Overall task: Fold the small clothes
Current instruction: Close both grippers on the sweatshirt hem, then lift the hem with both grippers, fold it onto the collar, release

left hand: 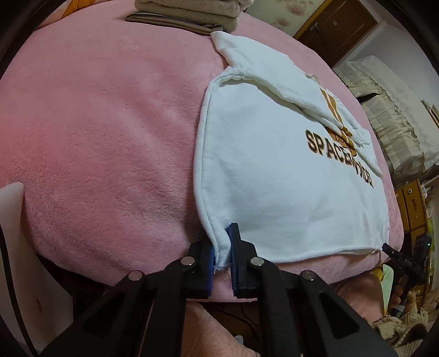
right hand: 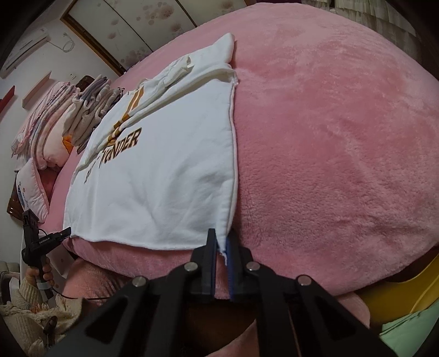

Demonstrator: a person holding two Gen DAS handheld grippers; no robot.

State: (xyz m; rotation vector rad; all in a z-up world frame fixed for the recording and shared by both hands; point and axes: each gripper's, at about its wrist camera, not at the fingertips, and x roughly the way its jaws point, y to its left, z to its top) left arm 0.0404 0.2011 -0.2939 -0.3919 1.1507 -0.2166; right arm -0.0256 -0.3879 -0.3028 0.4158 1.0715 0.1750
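A white sweatshirt point(left hand: 274, 175) with brown and gold lettering lies flat on a pink plush bed cover point(left hand: 109, 131), its sleeves folded in over the chest. My left gripper point(left hand: 223, 247) is shut on the near left hem corner, and the white cloth sticks out between its blue pads. In the right wrist view the same sweatshirt point(right hand: 164, 175) spreads to the left, and my right gripper point(right hand: 221, 247) is shut on the near right hem corner. Each gripper shows small in the other's view: the right gripper point(left hand: 389, 250) and the left gripper point(right hand: 64, 233), both at the hem.
A stack of folded clothes point(left hand: 189, 13) sits at the far edge of the bed. More folded laundry and pillows point(right hand: 82, 109) lie to the far left in the right wrist view. A hand in a knitted cream sleeve point(right hand: 41, 274) holds the left gripper's handle.
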